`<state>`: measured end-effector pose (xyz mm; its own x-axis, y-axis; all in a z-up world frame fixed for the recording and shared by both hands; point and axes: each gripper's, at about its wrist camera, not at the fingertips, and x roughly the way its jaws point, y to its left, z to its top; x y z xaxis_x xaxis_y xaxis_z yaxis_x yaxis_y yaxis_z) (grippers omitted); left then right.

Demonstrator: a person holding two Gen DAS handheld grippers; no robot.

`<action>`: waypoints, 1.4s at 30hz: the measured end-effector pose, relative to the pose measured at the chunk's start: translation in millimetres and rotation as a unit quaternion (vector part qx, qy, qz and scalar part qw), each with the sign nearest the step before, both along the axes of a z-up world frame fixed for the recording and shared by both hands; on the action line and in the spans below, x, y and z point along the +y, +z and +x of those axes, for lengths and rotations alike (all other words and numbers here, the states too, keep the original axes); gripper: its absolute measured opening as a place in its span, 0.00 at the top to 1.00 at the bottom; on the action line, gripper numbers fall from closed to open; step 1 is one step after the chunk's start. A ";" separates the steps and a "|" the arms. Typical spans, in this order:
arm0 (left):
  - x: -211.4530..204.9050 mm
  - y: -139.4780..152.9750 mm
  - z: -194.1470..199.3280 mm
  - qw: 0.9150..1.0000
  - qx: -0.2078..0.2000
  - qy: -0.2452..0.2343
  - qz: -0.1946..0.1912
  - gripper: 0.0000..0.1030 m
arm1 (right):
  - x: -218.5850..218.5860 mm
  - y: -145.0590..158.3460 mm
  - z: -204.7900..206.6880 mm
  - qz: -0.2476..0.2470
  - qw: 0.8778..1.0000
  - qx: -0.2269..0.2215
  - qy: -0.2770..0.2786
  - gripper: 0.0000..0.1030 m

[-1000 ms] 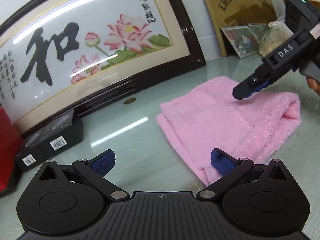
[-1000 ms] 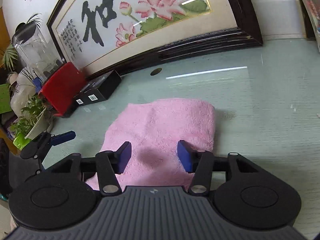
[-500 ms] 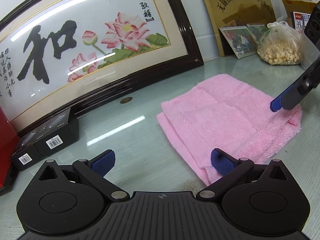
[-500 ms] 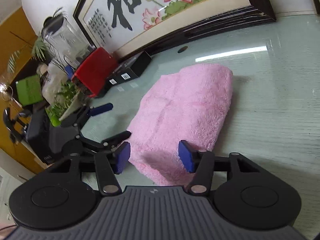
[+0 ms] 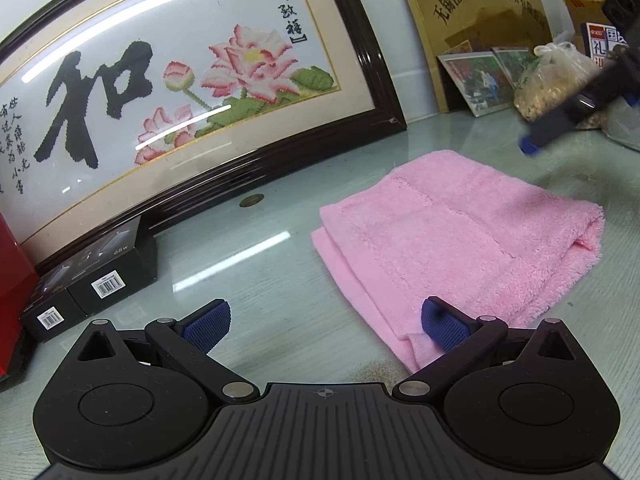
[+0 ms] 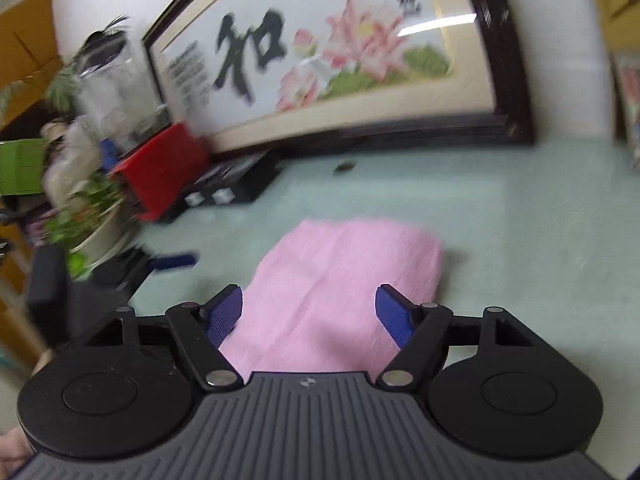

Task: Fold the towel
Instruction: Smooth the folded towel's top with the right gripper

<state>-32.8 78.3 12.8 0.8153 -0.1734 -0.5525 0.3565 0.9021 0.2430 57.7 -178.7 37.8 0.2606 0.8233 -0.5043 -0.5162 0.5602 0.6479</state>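
Where the pale green tabletop (image 5: 280,264) carries the lot: 1 pink towel (image 5: 460,236), folded flat in layers, fold edge on its far-right side, lying ahead-right of the left hand-held gripper (image 5: 326,322). Left hand-held gripper: released, blue pads wide apart, nothing between; its right pad (image 5: 444,326) sits at the towel's near corner, contact unclear. Right hand-held gripper (image 6: 310,314): released, empty, raised over the towel's near end, pic blurred; in the left view it shows upper right, above and apart from the towel. Beyond both, w/ backs to the wall: framed lotus embroidery (image 5: 180,92); small brown disc (image 5: 251,200) just in front of the frame. Ahead-left of the left hand-held gripper: 2 black barcoded boxes (image 5: 96,276), red box (image 6: 160,168) beside them. Far right: gold plaque (image 5: 480,12), photos (image 5: 476,80), bag of beans (image 5: 556,80).
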 end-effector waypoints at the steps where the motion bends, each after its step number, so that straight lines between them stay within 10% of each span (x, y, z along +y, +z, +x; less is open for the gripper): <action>1: 0.2 -0.1 -0.1 1.000 0.000 0.000 0.000 0.00 | 2.5 0.3 3.2 0.000 1.000 0.001 -0.001 0.25; 29: -0.2 8.0 -9.2 0.999 -0.034 0.002 -0.011 0.00 | 43.7 -8.5 41.6 0.022 1.000 0.007 0.009 0.09; 42: -5.7 3.1 -6.8 1.000 -0.008 -0.009 0.004 0.00 | 10.3 16.6 -54.9 -0.094 0.986 -0.134 -0.041 0.09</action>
<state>-39.5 72.5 15.9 0.8211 -0.1837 -0.5404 0.3682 0.8939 0.2557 2.8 -168.4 54.4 0.4662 0.6928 -0.5501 -0.6030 0.7038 0.3754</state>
